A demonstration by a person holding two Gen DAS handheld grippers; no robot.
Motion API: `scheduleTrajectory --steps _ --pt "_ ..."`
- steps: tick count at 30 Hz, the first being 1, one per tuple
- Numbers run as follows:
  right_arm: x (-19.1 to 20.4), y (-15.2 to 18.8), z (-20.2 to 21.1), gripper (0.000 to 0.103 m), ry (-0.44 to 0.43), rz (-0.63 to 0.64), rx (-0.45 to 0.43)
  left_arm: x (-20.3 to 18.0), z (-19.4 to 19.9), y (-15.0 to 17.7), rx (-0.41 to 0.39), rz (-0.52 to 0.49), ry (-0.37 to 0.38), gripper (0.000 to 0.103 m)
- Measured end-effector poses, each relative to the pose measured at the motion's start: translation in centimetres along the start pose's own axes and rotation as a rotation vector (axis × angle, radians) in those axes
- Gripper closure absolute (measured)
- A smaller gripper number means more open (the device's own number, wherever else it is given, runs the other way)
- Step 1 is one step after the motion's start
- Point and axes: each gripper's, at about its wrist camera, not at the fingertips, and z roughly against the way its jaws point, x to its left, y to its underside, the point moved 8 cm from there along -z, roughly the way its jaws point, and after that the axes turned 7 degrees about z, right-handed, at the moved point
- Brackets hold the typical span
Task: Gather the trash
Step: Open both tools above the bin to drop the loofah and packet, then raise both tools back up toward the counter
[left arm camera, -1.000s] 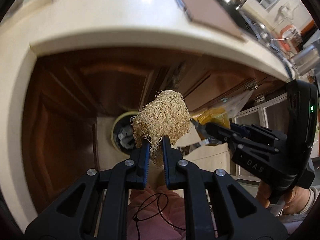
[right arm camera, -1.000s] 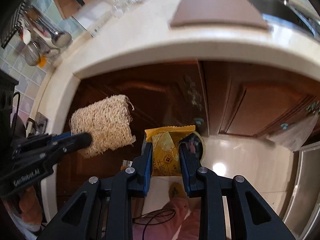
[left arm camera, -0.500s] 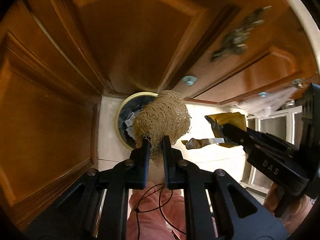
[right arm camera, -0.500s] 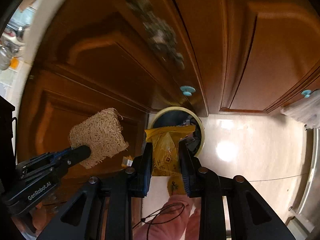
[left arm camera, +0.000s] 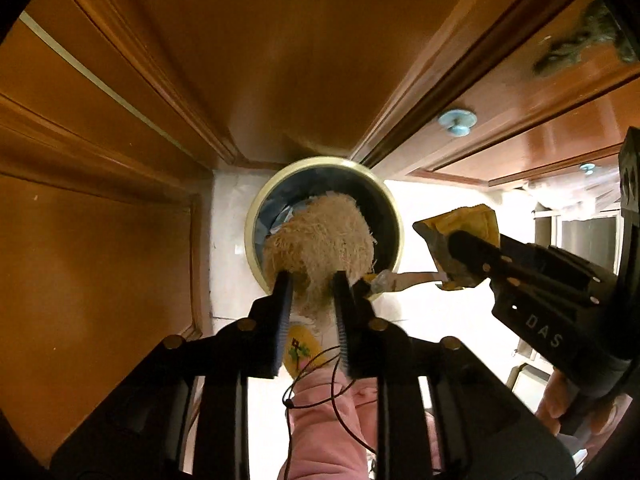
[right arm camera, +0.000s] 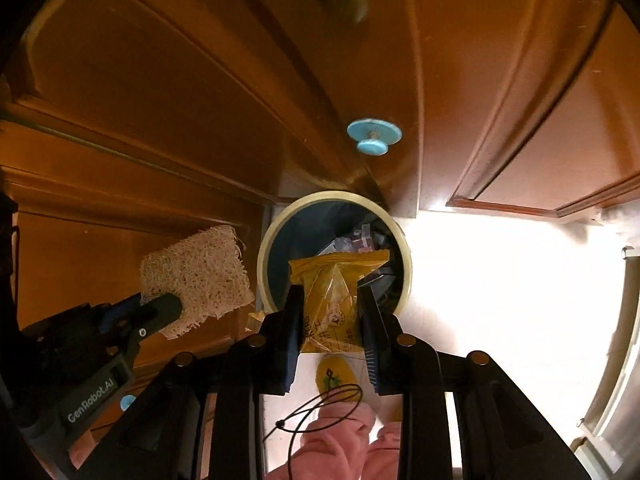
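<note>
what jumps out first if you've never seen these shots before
A rough beige loofah scrubber sits between the opening fingers of the left gripper, right over the round cream-rimmed trash bin on the pale floor. Beside it, the right gripper, also opening, has a crinkly yellow snack wrapper between its fingers above the same bin. Glossy brown wooden cabinet doors fill the rest.

The left gripper points straight down, its jaws opening around a tan fibrous loofah scrubber. The right gripper tilts steeply down, jaws opening around a yellow plastic snack wrapper between its fingers.
</note>
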Motion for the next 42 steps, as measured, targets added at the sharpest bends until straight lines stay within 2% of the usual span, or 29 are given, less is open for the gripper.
scheduleTrajectory --steps 3,5,6,14,20,24,28,33,42 --pt "0.2 -0.3 -1.3 0.066 0.011 0.011 0.015 0.4 -0.7 0.2 0.026 0.008 0.005 0.076" --pt "0.5 -0.5 -1.7 0.065 0.012 0.017 0.016 0.6 -0.9 0.0 0.030 0.008 0.002 0.066" --pt "0.7 -0.6 -1.8 0.064 0.012 0.021 0.017 0.7 -0.9 -0.1 0.028 0.007 -0.001 0.065" --pt "1.7 -0.4 -2.2 0.060 0.010 0.062 0.026 1.8 -0.9 -0.6 0.031 0.020 -0.007 0.064" --pt "1.9 0.0 -2.0 0.043 -0.007 0.058 0.037 2.3 0.5 -0.1 0.031 0.051 0.004 0.064" --pt "2.2 0.1 -1.0 0.042 -0.006 0.068 0.032 2.7 2.3 0.0 0.023 0.067 0.006 0.064" --pt "2.6 0.5 0.4 0.042 -0.011 0.059 0.035 2.9 5.5 0.2 0.015 0.089 0.017 0.064" --pt "3.6 1.3 4.8 0.042 -0.013 0.045 0.027 2.8 11.5 0.7 -0.016 0.096 0.032 0.064" --pt "6.4 1.9 17.5 0.042 -0.033 0.043 -0.043 0.2 24.3 1.5 -0.107 0.027 0.055 0.064"
